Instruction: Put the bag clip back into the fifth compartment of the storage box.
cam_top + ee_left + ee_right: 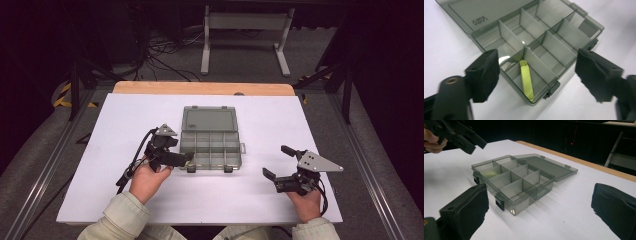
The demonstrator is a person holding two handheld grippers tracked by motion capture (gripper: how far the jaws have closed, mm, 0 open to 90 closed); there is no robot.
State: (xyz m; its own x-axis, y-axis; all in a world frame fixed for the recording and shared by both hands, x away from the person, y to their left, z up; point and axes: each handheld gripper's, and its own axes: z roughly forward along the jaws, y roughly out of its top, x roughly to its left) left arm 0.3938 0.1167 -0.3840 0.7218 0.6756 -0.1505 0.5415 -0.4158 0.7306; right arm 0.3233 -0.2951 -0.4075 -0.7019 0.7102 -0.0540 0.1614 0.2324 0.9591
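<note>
Yellow-green strip (526,80) lies flat in a corner compartment of the organizer box (211,148), the near-left one from my side, long axis running toward the box's front wall. In the left tool view it's right between my jaws but apart from both pads; nothing gripped.

Box is smoky clear plastic w/ dividers, two rows of compartments, lid (208,120) folded fully open and lying flat on the bench behind the tray. Black latches (499,202) on the front wall, undone. The other compartments look bare as far as I can see.

My left tool (186,161) sits at the box's near-left corner, jaws spread wide over that corner compartment, tips just at the rim; can't tell if touching the wall. My left hand (148,179) holds it from below-left, cable trailing off toward the bench edge.

My right tool (278,160) is well apart from the box, to its right, jaws spread, holding nothing, aimed across toward the box. Right hand (305,202) near the bench's front edge.

White bench (125,115) top, wood strip at the far edge.
</note>
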